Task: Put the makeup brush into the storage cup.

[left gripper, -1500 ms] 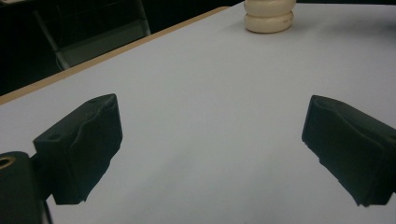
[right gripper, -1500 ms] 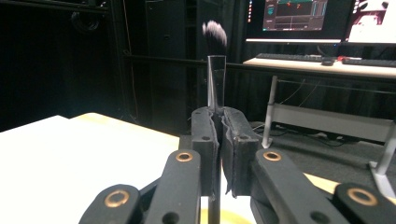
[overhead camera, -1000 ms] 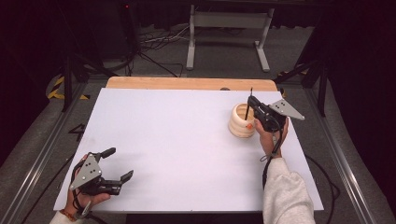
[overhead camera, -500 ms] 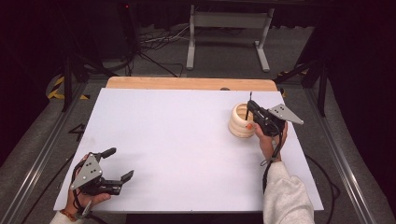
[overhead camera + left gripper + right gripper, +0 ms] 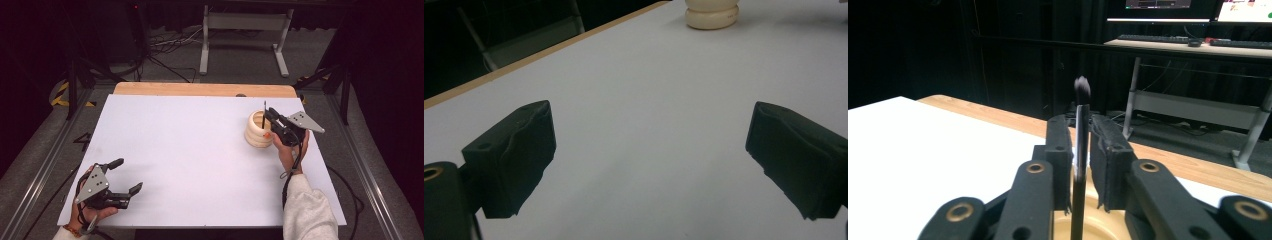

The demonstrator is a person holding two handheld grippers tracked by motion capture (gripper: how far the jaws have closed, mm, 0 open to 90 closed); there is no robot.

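Pinching a thin dark brush (image 5: 1079, 150) upright in my right gripper (image 5: 270, 121), I hold it directly above the ribbed cream holder (image 5: 257, 135) at far right, my left gripper (image 5: 126, 176) gaping empty at near left.

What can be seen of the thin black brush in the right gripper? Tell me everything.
The brush is a slim black stick with a small dark bristle tuft at its top end. It stands roughly upright, clamped between the jaws of the right gripper, tuft above them. Its lower end drops into the mouth of the cream, ribbed holder at the table's right side. Whether it touches the holder's bottom is hidden.
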